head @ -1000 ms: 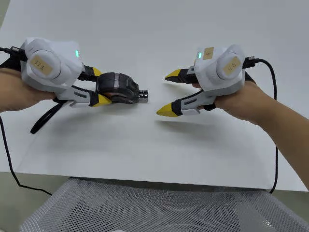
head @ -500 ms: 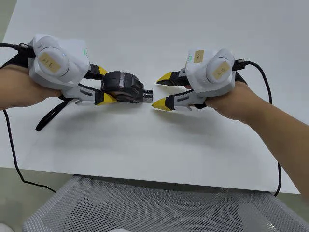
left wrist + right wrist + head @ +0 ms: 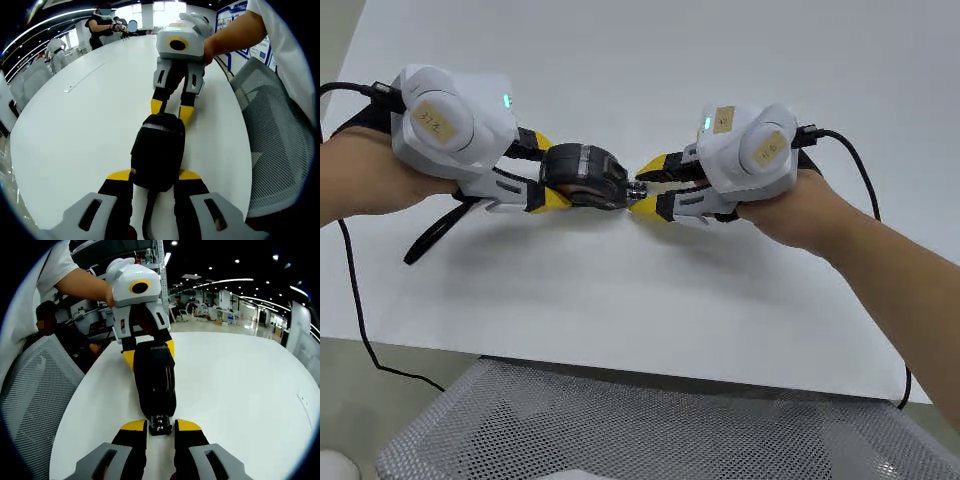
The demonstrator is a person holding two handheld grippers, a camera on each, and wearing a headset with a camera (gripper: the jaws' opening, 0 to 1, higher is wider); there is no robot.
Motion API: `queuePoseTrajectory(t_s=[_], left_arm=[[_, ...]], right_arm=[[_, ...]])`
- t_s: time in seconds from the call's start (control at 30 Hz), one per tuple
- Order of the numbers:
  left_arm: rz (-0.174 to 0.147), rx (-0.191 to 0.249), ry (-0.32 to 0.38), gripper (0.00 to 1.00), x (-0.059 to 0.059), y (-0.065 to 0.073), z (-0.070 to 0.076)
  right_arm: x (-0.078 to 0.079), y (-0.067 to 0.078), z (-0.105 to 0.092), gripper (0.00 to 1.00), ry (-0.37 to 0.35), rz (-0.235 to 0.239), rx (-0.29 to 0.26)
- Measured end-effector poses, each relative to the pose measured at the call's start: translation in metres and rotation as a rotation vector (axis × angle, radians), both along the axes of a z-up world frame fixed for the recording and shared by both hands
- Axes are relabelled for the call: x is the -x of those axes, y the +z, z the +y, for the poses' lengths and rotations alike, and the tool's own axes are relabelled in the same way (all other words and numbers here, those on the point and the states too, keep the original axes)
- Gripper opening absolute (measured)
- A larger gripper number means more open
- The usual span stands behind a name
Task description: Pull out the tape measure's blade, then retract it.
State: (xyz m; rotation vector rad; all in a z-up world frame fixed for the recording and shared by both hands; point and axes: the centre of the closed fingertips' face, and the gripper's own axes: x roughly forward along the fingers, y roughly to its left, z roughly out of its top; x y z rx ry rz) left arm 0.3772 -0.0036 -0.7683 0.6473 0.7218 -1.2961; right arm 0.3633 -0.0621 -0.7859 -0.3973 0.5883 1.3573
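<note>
The left gripper (image 3: 550, 171) is clamping the black, rounded plastic tape measure (image 3: 585, 175) by its sides, back from the white worktop's (image 3: 620, 300) near edge. The right gripper (image 3: 642, 187), jaws narrowed, is pinching the small metal hook (image 3: 160, 425) at its blade end.

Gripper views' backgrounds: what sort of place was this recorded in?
Probably a large open-plan office or lab: a long white table, rows of ceiling lights over distant desks, and other people further along the table.
</note>
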Motion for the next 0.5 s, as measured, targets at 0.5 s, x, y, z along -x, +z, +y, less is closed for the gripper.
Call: queuePoseTrajectory(t_s=[0.5], left_arm=[[-0.010,0.000,-0.010,0.26,-0.0005,-0.0007,-0.0002]], right_arm=[[-0.0002,-0.0041,0.0020,0.12,0.021,-0.040,-0.002]])
